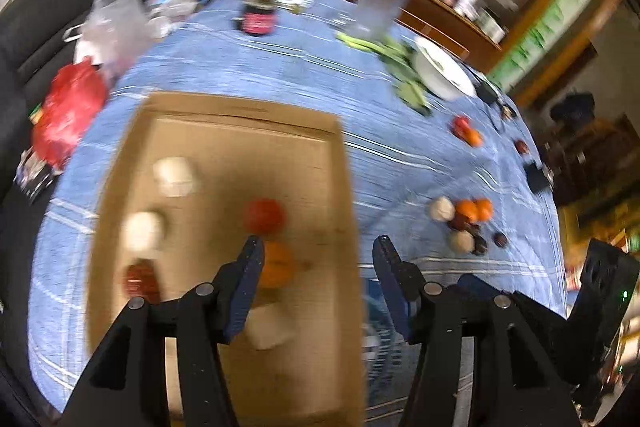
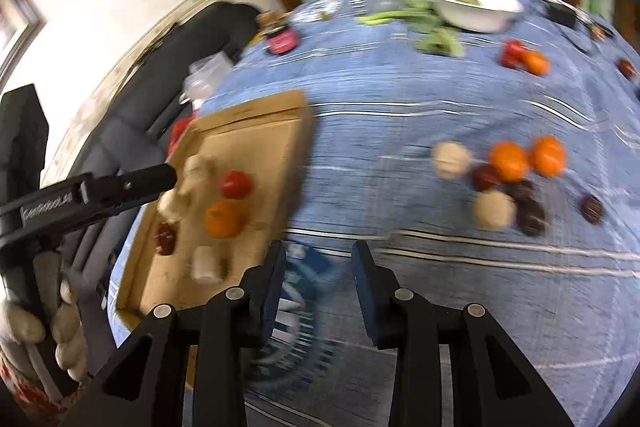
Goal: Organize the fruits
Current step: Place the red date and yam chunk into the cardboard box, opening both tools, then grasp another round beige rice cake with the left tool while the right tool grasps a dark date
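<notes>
On the blue-clothed table (image 2: 400, 99), loose oranges (image 2: 510, 161) look firm and round, best pinched across the middle; both grippers (image 1: 318, 247) (image 2: 318, 259) hang parted, empty.

A shallow cardboard box (image 1: 240, 115) fills the lower left of the left wrist view, holding a red fruit (image 1: 265, 215), an orange (image 1: 278, 269) and pale round ones (image 1: 175, 175). More oranges (image 2: 527, 159), pale and dark fruits (image 2: 528, 213) cluster loose at right.

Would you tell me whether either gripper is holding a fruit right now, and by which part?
Neither: the left gripper and right gripper both stand open with nothing between their fingers.
</notes>
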Demonstrator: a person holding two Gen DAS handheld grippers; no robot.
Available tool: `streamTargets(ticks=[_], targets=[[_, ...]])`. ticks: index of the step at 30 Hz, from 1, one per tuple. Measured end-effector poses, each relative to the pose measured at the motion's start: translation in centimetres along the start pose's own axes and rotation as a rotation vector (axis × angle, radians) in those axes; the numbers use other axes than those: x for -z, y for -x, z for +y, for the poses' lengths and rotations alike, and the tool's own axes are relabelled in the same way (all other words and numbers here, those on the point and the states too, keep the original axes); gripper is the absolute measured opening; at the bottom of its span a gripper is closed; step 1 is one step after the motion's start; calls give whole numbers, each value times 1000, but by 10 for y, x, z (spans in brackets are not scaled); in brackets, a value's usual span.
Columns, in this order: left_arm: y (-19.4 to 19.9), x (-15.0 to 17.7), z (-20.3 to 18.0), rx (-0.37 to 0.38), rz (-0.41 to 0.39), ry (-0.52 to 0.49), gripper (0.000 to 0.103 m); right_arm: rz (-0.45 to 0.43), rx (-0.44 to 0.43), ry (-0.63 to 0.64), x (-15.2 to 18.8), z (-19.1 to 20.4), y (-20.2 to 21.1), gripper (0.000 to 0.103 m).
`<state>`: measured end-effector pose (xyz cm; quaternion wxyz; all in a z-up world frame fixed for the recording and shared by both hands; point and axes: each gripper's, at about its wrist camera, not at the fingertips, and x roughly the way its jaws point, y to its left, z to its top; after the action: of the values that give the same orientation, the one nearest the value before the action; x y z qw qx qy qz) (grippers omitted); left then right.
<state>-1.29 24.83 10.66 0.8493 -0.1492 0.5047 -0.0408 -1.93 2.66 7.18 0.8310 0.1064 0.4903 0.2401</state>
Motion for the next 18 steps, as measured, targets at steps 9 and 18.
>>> streamTargets(ticks=[9, 18], targets=[[-41, 14, -72, 50, 75, -79, 57, -35, 86, -147, 9, -93, 39, 37], [-79, 30, -119, 89, 132, -124, 57, -37, 133, -153, 7, -145, 49, 37]])
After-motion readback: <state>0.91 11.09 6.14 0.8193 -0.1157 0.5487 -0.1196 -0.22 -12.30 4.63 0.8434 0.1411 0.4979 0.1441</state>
